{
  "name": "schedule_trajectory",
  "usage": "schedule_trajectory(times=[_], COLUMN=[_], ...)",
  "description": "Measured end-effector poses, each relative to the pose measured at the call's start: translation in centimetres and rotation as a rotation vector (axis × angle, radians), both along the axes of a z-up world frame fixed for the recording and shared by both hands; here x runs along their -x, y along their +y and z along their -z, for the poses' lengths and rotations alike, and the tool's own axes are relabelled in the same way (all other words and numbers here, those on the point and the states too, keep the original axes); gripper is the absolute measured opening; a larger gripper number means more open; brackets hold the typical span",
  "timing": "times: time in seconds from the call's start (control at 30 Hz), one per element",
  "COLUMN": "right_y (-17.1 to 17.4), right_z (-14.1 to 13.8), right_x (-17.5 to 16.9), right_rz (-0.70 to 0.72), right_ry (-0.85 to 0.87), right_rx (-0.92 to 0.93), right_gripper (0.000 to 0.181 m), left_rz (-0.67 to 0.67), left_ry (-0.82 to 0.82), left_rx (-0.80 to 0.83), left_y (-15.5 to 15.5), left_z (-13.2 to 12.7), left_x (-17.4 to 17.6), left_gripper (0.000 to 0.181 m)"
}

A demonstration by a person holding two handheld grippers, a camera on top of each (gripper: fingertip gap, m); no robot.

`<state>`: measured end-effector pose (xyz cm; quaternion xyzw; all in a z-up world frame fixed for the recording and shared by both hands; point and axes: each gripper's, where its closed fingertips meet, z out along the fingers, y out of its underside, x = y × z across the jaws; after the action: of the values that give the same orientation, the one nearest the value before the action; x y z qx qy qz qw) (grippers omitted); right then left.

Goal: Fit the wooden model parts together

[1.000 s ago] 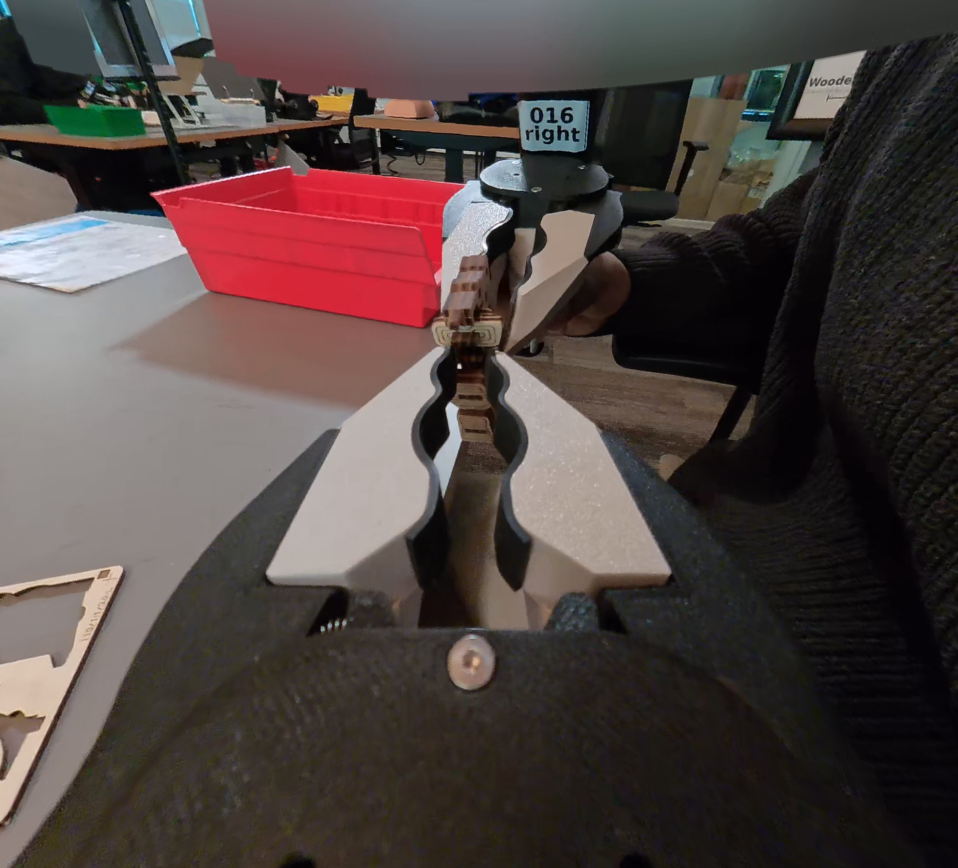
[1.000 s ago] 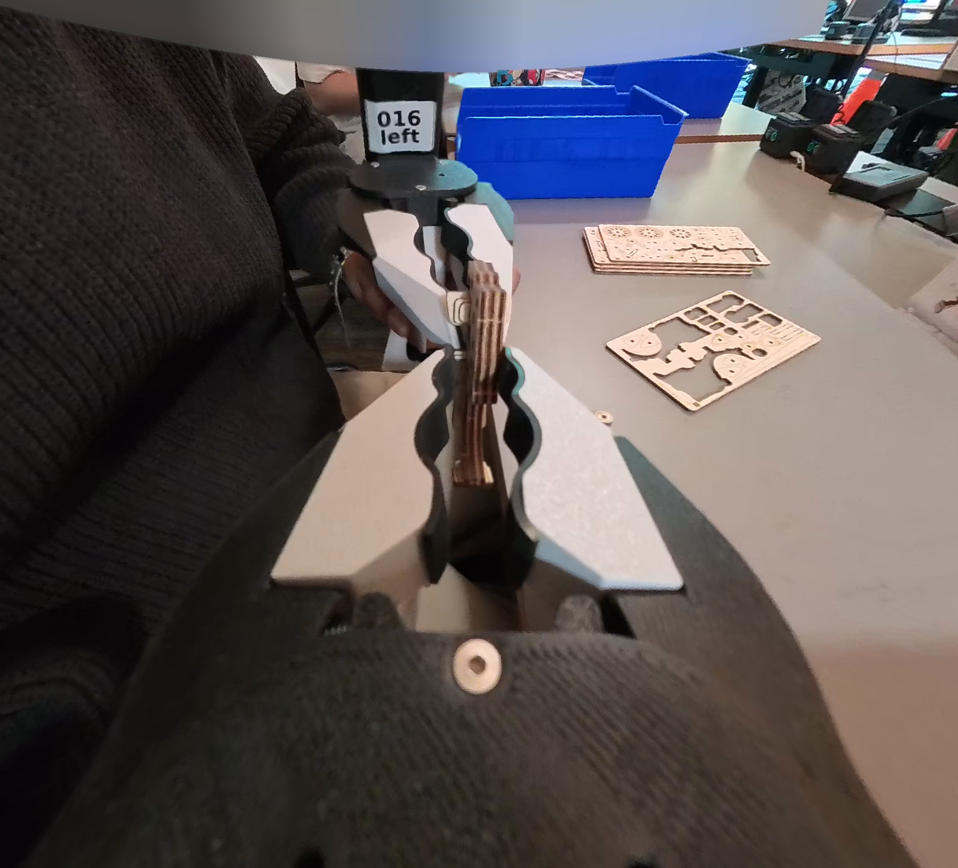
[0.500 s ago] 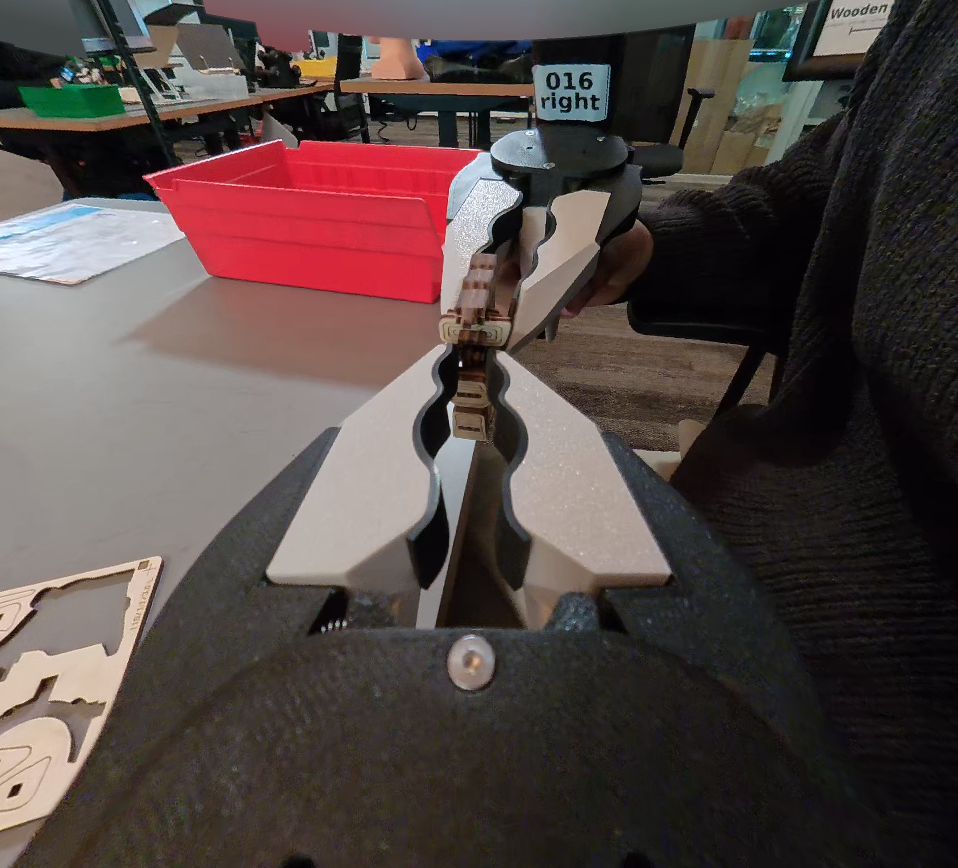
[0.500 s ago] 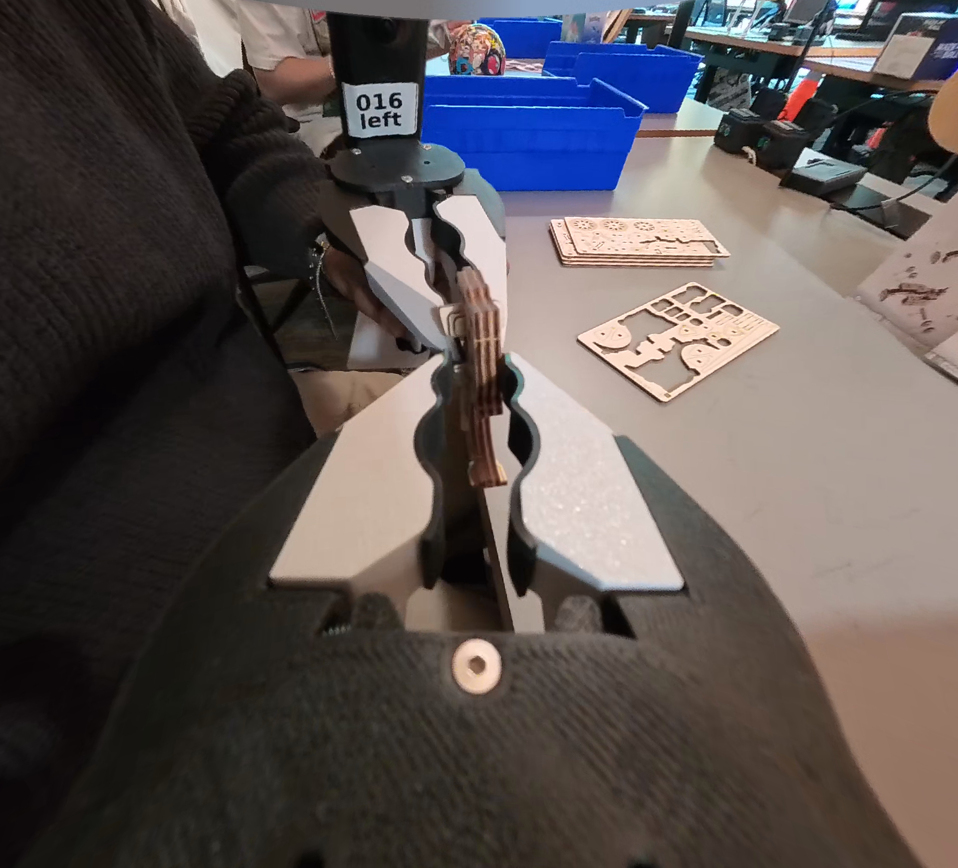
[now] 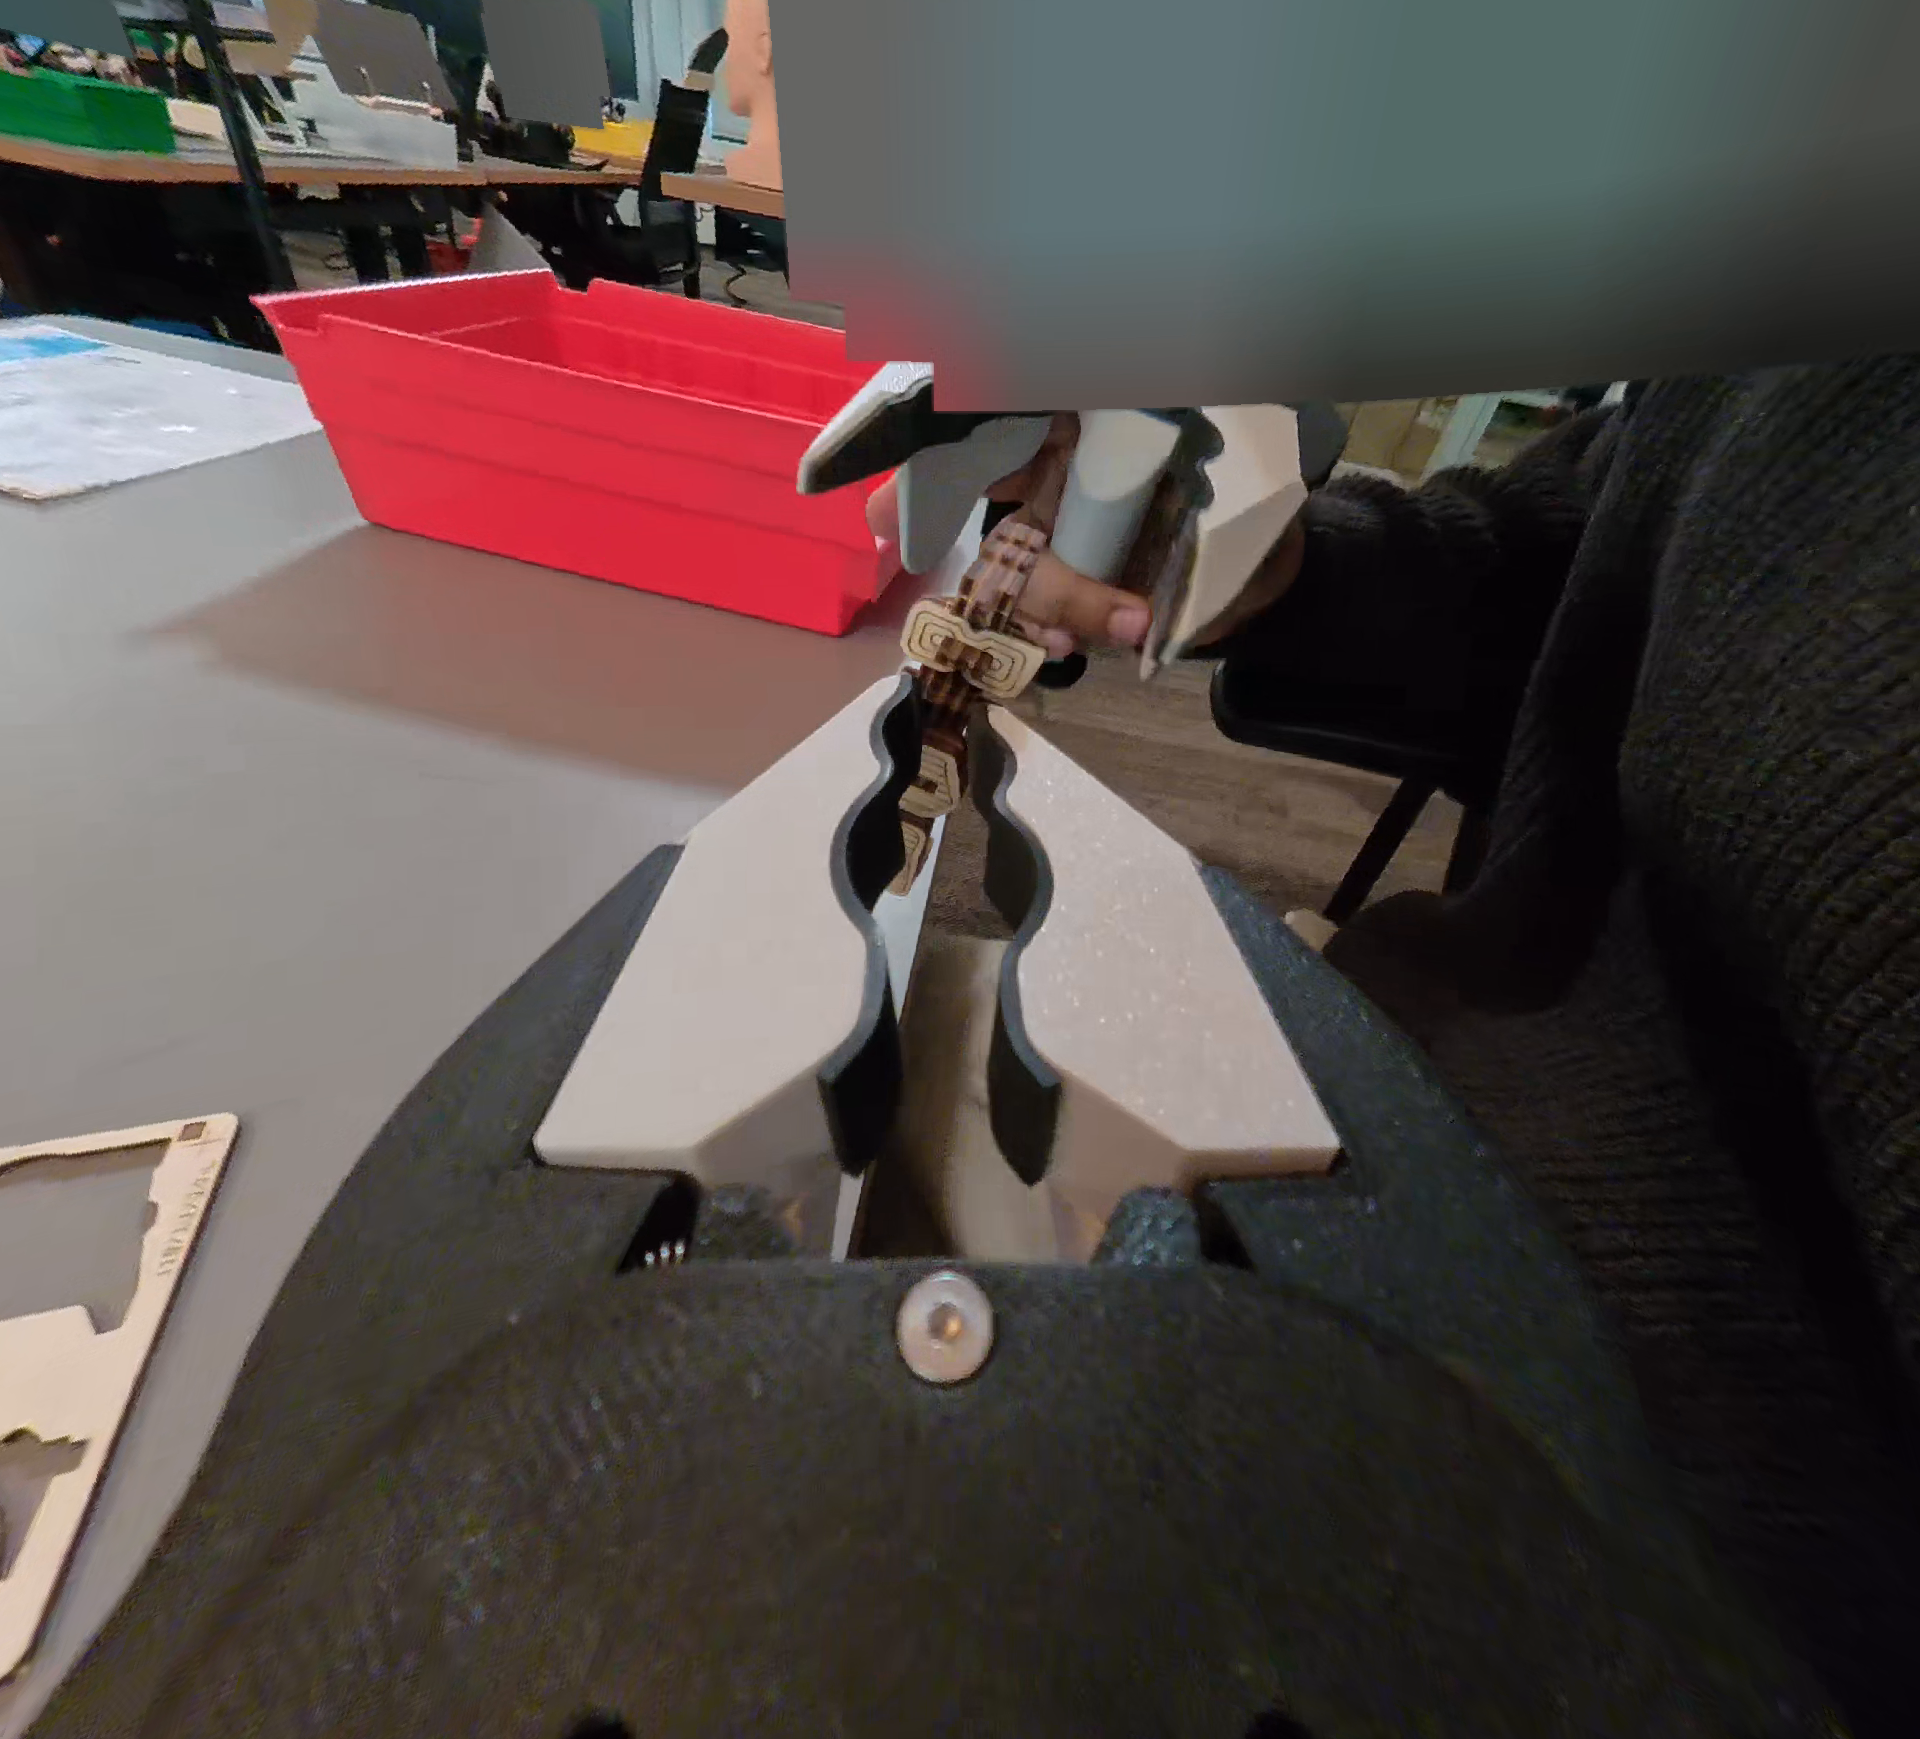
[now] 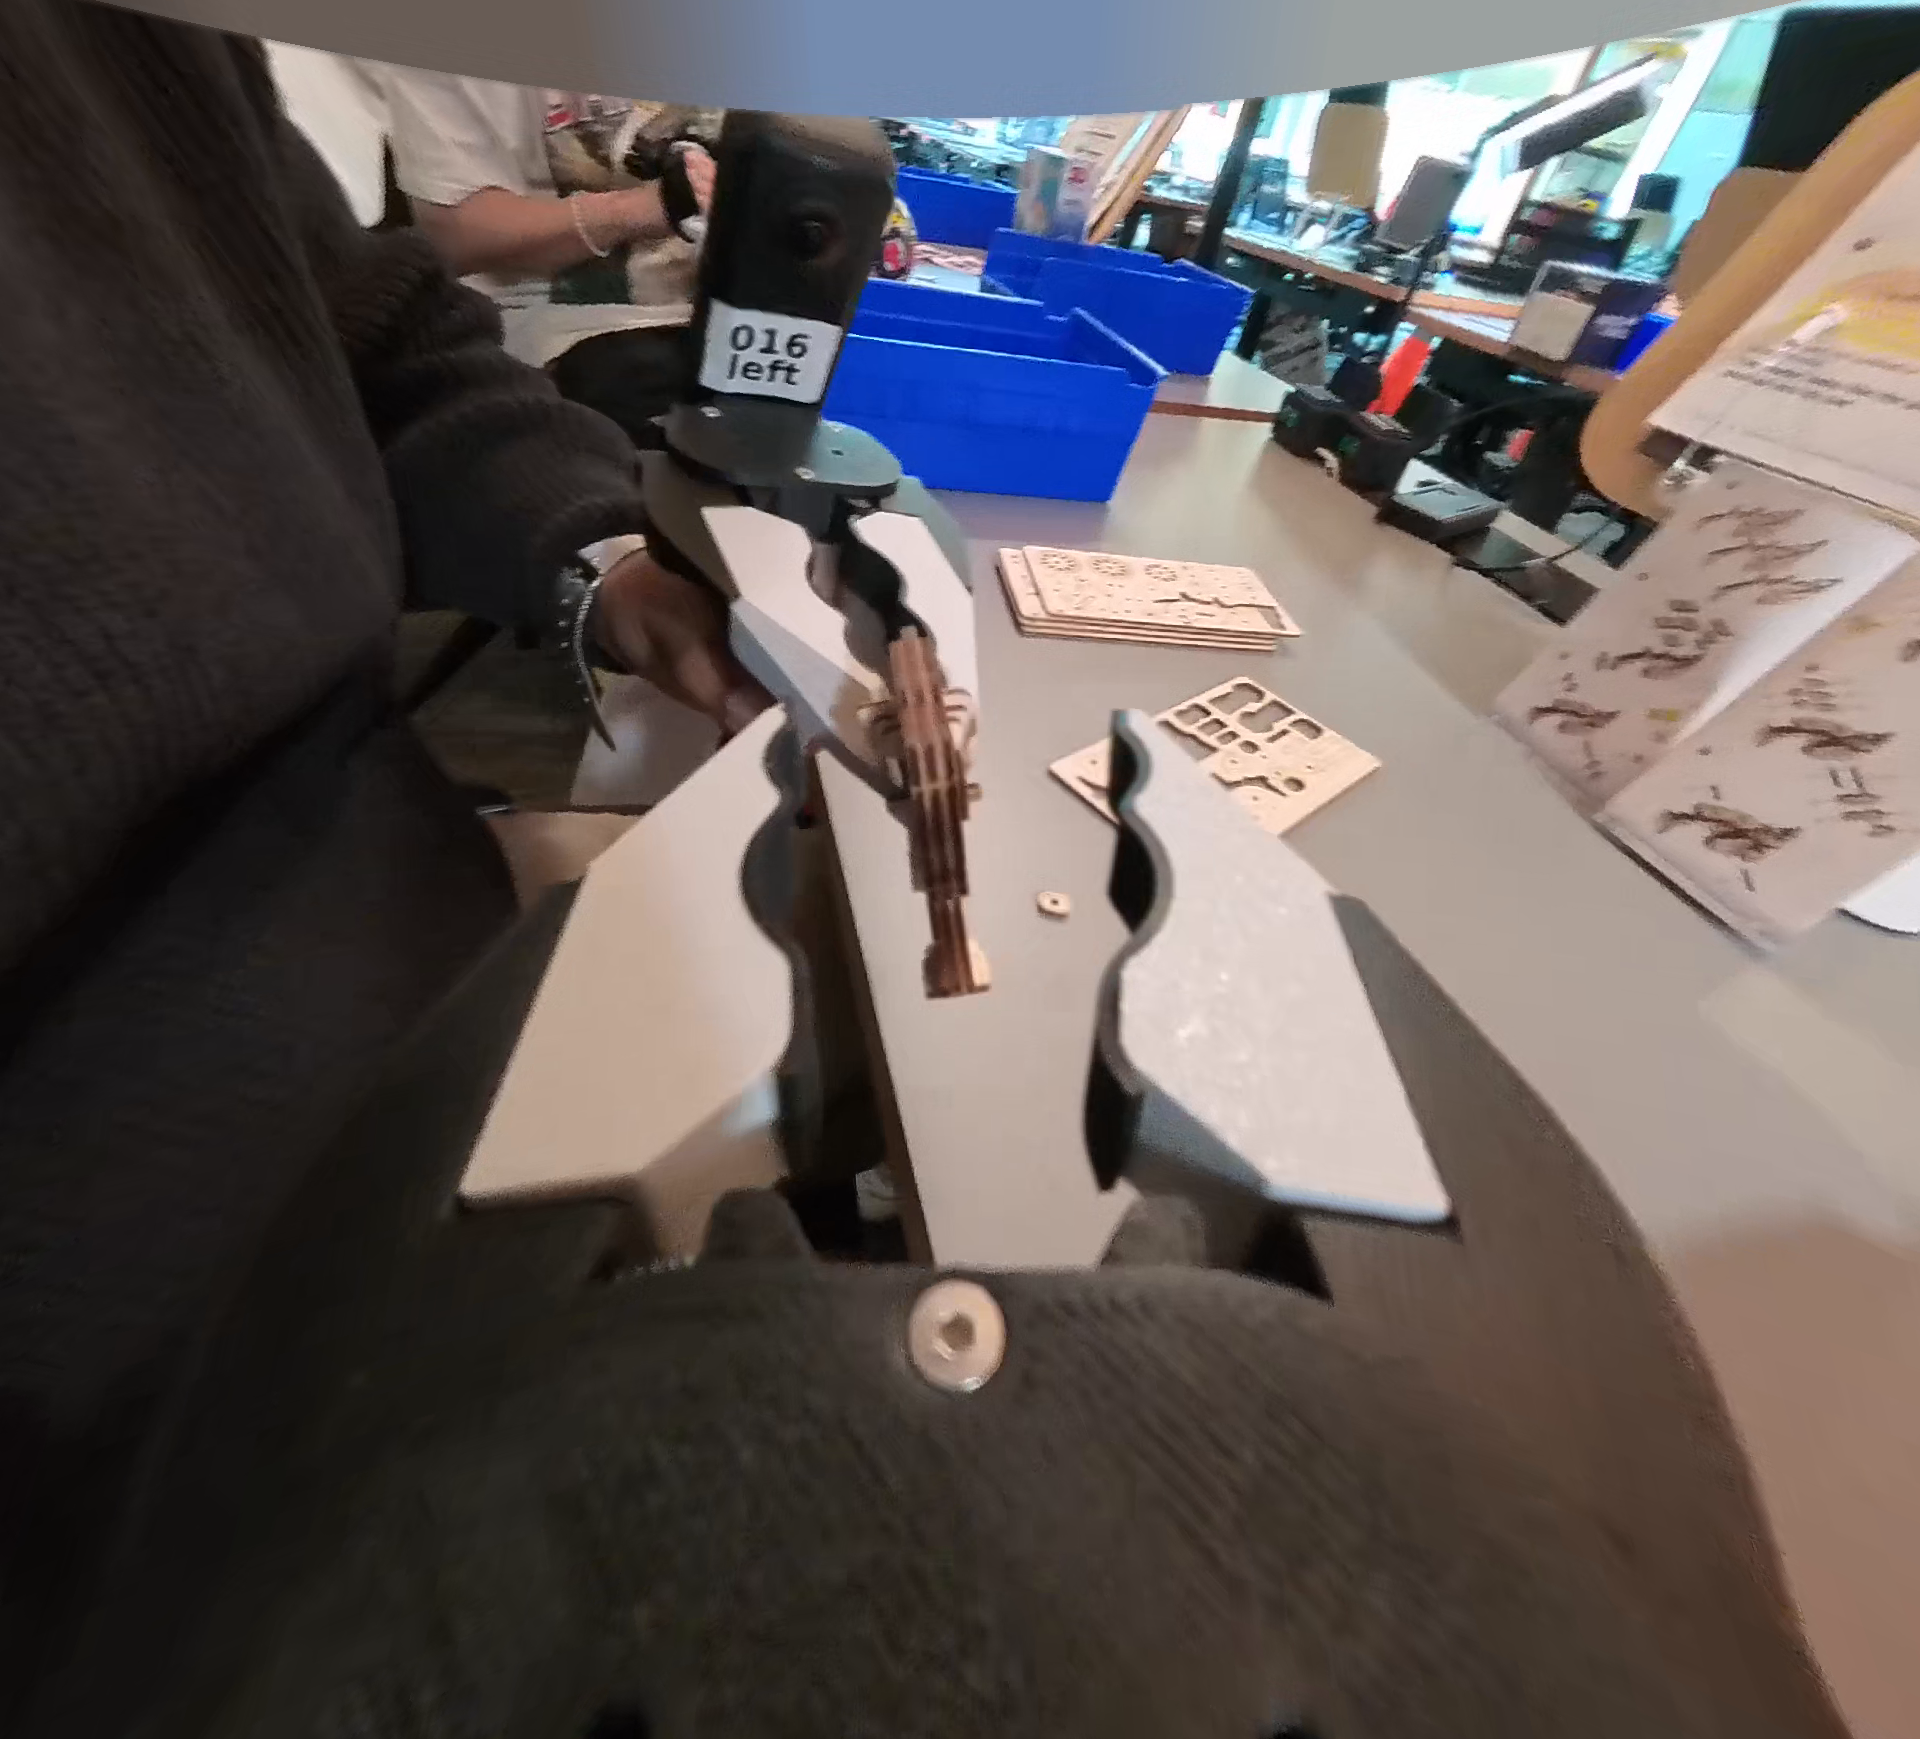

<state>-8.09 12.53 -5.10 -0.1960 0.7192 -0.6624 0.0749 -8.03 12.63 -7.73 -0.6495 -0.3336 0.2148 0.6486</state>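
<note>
The layered wooden model [image 5: 938, 770] is clamped in my left gripper [image 5: 948, 702], which is shut on its lower end; a small cross piece [image 5: 971, 650] sits on it just past the fingertips. In the right wrist view the same model [image 6: 940, 858] hangs from the left gripper [image 6: 883, 692] above the table edge. My right gripper [image 6: 953, 728] is open, its fingers [image 6: 1195, 962] spread wide on either side of the model without touching it. In the left wrist view the right gripper [image 5: 1049, 484] shows open behind the model.
A red bin [image 5: 582, 442] stands on the grey table [image 5: 312, 806], with a punched-out wooden sheet [image 5: 94, 1274] at the near left. In the right wrist view there are a blue bin [image 6: 987, 411], stacked sheets [image 6: 1143, 598], a punched sheet [image 6: 1278, 754], a small ring [image 6: 1055, 903] and instruction pages [image 6: 1714, 702]. The tips of both grippers are at nearly the same place.
My right gripper has opened and let go of the model, which it held before. My left gripper still clamps the model and has tilted it.
</note>
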Motion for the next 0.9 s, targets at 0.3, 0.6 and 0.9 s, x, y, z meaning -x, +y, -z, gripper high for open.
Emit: schedule_trajectory(times=[0.3,0.6,0.9], right_y=[-1.5,-1.2,-0.4], right_z=[1.5,0.7,0.6], right_x=[1.6,0.7,-1.6], right_rz=[0.112,0.102,0.066], right_ry=[-0.014,0.085,0.241], right_rx=[-0.011,0.046,0.178], right_gripper=[0.085,0.054,0.076], left_rz=[0.042,0.032,0.056], left_ry=[0.008,0.196,0.205], left_rx=[-0.119,0.037,0.055], left_y=[-0.5,-0.5,-0.4], left_z=[-0.9,-1.8,-1.6], left_x=[-0.3,-1.3,-1.6], left_gripper=[0.008,0.008,0.008])
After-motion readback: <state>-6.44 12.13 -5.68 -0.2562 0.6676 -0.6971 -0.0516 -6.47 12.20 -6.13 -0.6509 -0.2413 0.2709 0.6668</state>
